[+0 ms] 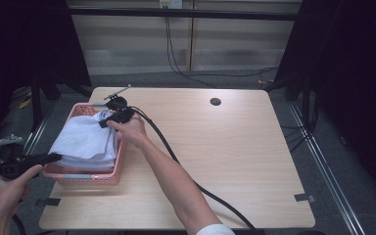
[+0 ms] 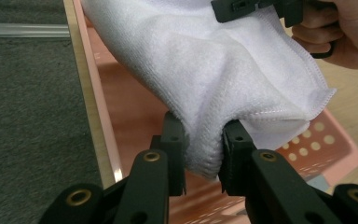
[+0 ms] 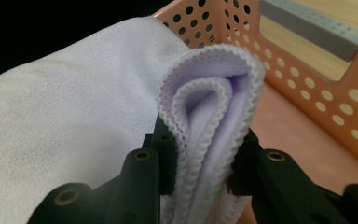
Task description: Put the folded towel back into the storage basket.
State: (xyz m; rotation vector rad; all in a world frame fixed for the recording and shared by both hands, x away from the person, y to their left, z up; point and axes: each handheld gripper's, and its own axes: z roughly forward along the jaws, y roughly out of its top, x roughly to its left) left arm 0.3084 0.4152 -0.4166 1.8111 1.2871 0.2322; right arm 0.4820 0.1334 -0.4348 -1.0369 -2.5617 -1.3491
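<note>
Left gripper [image 2: 204, 161] and right gripper [image 3: 205, 163] each clamp a folded towel [image 1: 85, 139] edge over the pink basket [image 1: 115, 174], left of the high view. Risk: bunched layers may slip out, or the towel may snag the rim.

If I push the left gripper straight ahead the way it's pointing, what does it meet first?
The white towel already clamped in the left gripper. It would bunch up first. Beyond it, probably the right gripper across the pink basket, though depth is unclear.
</note>
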